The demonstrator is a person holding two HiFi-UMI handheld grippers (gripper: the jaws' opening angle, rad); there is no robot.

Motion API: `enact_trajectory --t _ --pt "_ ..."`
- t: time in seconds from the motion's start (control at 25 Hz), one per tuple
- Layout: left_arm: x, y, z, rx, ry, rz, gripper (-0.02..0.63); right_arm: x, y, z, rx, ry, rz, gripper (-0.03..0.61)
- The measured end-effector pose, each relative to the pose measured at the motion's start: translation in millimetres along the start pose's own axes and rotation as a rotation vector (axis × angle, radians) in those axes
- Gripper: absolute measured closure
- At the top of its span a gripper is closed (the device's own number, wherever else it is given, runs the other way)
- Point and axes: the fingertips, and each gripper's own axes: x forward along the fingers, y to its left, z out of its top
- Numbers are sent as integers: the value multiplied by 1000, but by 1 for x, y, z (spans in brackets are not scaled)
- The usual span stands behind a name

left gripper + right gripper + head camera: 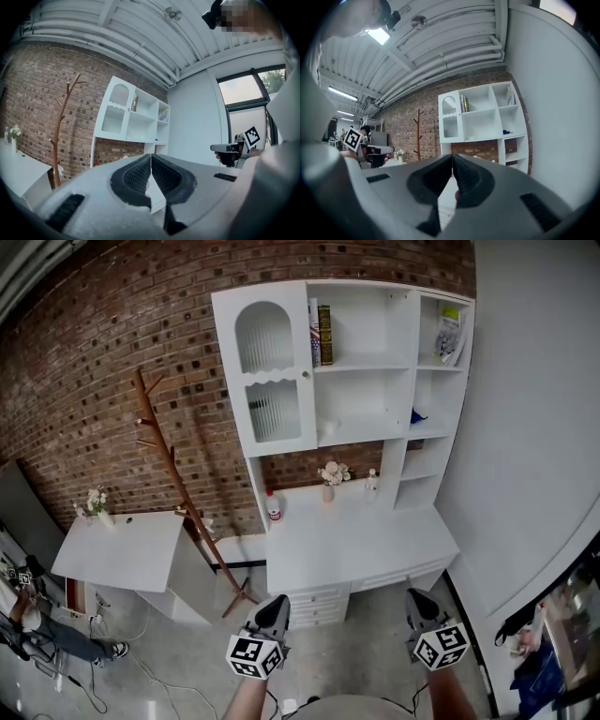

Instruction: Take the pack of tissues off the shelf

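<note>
Brick wall backs a white shelf over a surface. The pack, probably the pale packet leaning in the top right compartment, should be light, soft and slick; pinch its middle. Left tool and right tool, jaws together and empty, hang well short of it

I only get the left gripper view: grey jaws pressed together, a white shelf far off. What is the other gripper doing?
Observer: The right gripper has its jaws together too, with nothing between them.
Operator: Are they close to it?
Observer: No. The head view shows the left gripper and the right over the floor, short of the white desk under the shelf.
Operator: Anyone else around?
Observer: A person sits on the floor at far left, beside a small white table.
</note>
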Motion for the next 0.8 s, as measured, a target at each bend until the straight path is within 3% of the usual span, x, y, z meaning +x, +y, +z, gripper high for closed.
enact_trajectory --t 0.8 --pt "-24 16 -17 -7 42 -51 588 -4 39 -13 -12 35 -45 548"
